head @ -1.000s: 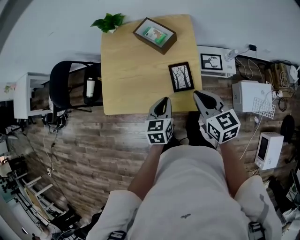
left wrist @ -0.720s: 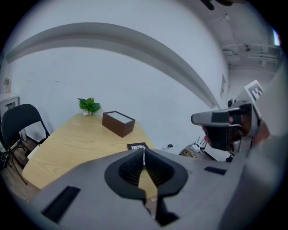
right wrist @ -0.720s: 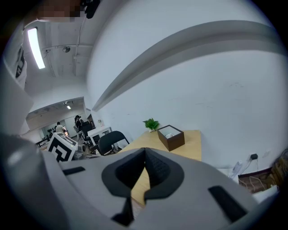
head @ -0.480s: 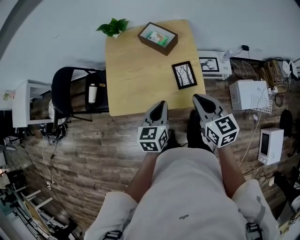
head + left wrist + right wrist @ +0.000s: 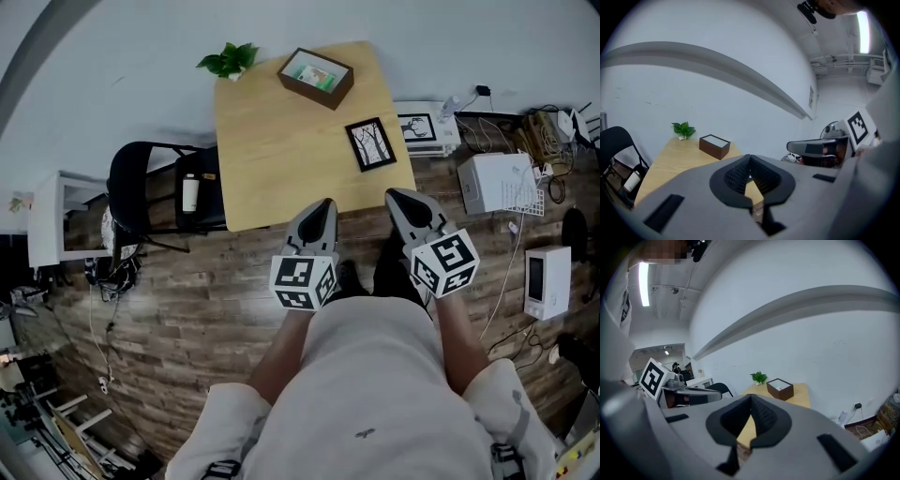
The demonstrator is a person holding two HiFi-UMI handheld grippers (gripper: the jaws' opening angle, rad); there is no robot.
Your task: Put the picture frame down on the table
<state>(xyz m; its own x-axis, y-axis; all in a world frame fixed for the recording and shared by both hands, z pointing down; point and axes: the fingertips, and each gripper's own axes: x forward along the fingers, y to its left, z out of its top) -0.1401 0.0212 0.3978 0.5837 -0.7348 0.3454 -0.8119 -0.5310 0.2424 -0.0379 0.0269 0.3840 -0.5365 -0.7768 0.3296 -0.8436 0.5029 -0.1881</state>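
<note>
The picture frame [image 5: 370, 143], black-edged with a bare-tree print, lies flat on the light wooden table [image 5: 281, 141] near its right front corner. Both grippers hang short of the table's front edge, over the floor, apart from the frame. My left gripper [image 5: 322, 206] is shut with nothing in it, and my right gripper [image 5: 397, 197] is likewise shut and empty. In the left gripper view the shut left gripper [image 5: 750, 163] points toward the table [image 5: 665, 161]; in the right gripper view the shut right gripper [image 5: 751, 401] does too. The frame shows in neither gripper view.
A brown box [image 5: 316, 77] and a small green plant [image 5: 230, 59] stand at the table's far end. A black chair [image 5: 141, 183] holding a bottle [image 5: 190, 192] is left of the table. A second framed print [image 5: 414, 125], white boxes [image 5: 502, 183] and cables lie to the right.
The view has drawn back from the table, which now sits higher and smaller. The left gripper dropped slightly and shifted left. Frame unmoved; both grippers stay shut.
</note>
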